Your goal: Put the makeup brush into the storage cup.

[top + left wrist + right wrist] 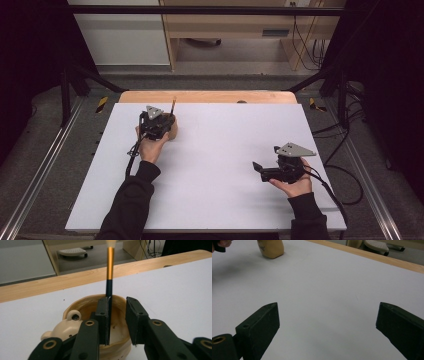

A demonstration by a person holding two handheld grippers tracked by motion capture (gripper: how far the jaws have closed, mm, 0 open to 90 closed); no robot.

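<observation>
A beige holder (83, 302) with a small bear head on its side stands at the far left of the white table top (220, 145). An upright brush (110, 267) with a dark shaft, a gold ferrule and a pale tip stands in it. My left gripper (117, 303) reaches over the holder (173, 132), jaws a little apart. The brush shaft rests against the inner face of one jaw, and the other jaw stands clear of it. My right gripper (260, 170) hovers low over the table at the right, its jaws (327, 312) wide open with nothing between them. In the right gripper view the holder (270, 247) shows far off.
The white sheet lies on a wooden table whose far edge (207, 96) shows beyond it. Metal rails (40, 170) run along both sides. Cables (345, 175) trail on the floor at the right. Wooden furniture (225, 25) stands behind the table.
</observation>
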